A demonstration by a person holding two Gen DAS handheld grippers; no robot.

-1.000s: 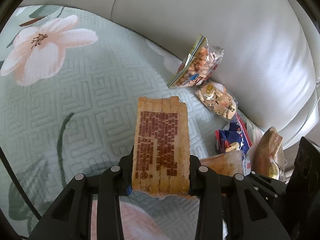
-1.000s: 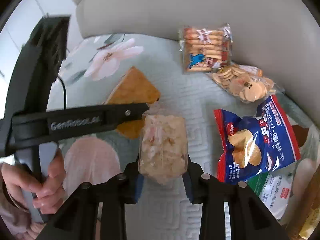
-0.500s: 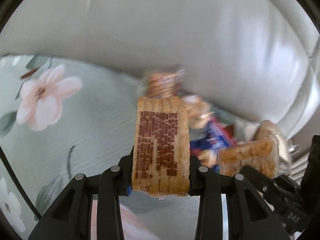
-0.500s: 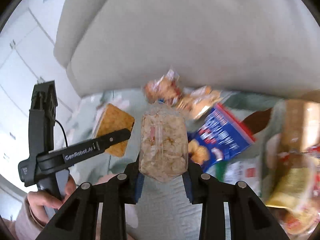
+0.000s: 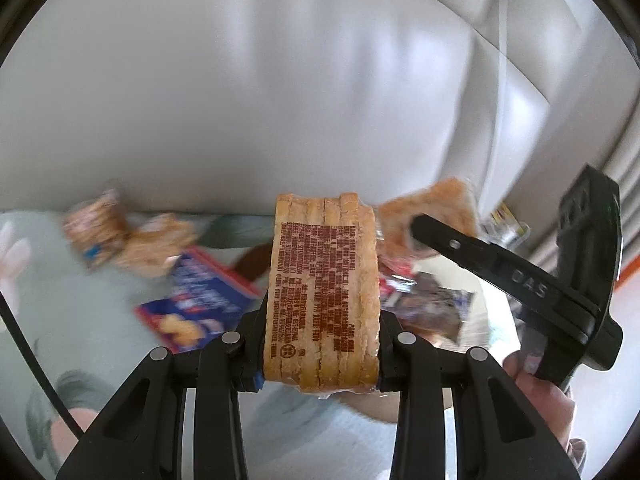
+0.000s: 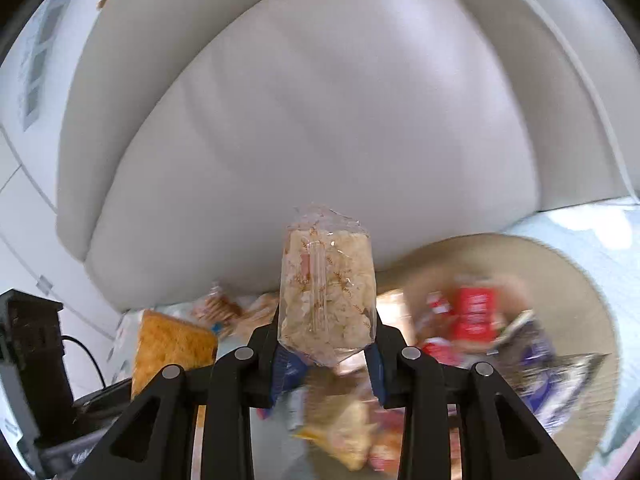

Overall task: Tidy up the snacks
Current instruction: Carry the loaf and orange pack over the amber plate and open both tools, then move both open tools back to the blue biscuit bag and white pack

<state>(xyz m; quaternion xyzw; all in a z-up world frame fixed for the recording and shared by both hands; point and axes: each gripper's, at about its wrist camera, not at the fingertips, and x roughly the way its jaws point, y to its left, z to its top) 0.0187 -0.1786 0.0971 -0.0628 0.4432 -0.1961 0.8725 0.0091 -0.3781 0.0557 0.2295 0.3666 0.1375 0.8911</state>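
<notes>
Woven and tan, a round basket (image 6: 592, 280) sat on the quilted floral cover (image 5: 80, 304) by the grey sofa back (image 6: 320, 120), holding a blurred heap of snack packets too smeared to count. Two packs were in the air. The left gripper (image 5: 320, 344) pinched a cracker stack (image 5: 322, 292) with brown print. The right gripper (image 6: 326, 364) pinched a clear bag of pale crisps (image 6: 326, 296). One blue packet (image 5: 196, 304) and two biscuit bags (image 5: 120, 236) lay on the cover.
</notes>
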